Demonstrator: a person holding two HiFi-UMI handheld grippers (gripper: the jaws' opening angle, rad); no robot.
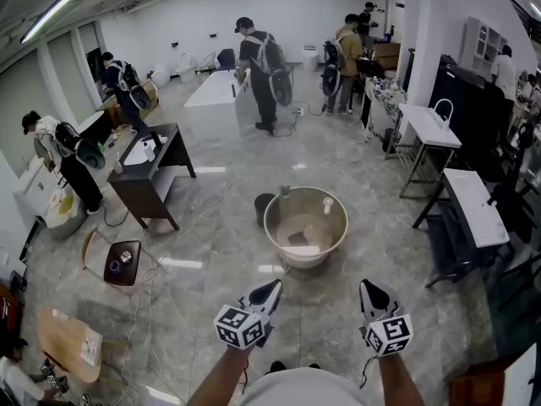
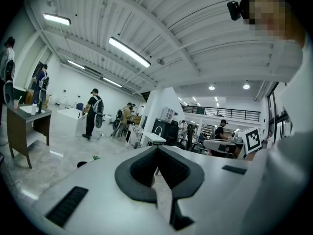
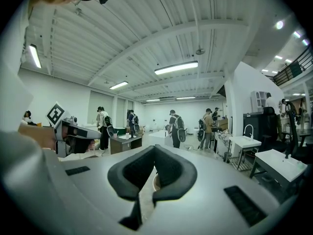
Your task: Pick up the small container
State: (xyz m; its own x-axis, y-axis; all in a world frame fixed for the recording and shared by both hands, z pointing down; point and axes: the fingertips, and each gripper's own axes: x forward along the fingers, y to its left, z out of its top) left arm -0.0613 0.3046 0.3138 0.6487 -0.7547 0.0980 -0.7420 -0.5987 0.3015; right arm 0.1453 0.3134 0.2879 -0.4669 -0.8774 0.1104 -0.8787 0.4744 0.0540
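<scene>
So right now both my tongs are clenched tight with nothing in them. The left tongs (image 1: 272, 288) and right tongs (image 1: 366, 288) are held out in front of me, side by side and roughly level, and each one's own view shows the pads pressed together on air.

The container (image 1: 328, 205) is the little white thing sitting in the big round basin (image 1: 272, 227) on the floor (image 1: 211, 227). It's straight ahead of the tongs and well below them. It sits near the basin's far wall, on the right half. Looks like it's standing upright, so its long axis would run up and down, but it's tiny from here and I wouldn't swear to it.

The bit that matters: it lines up between my 2 tongs, a little closer to the right one. So I'd say the right tongs get the job. They're well apart from it, so I'd have to step in, reach forward and down into the basin, and open up before dropping the pads on either side of it.
</scene>
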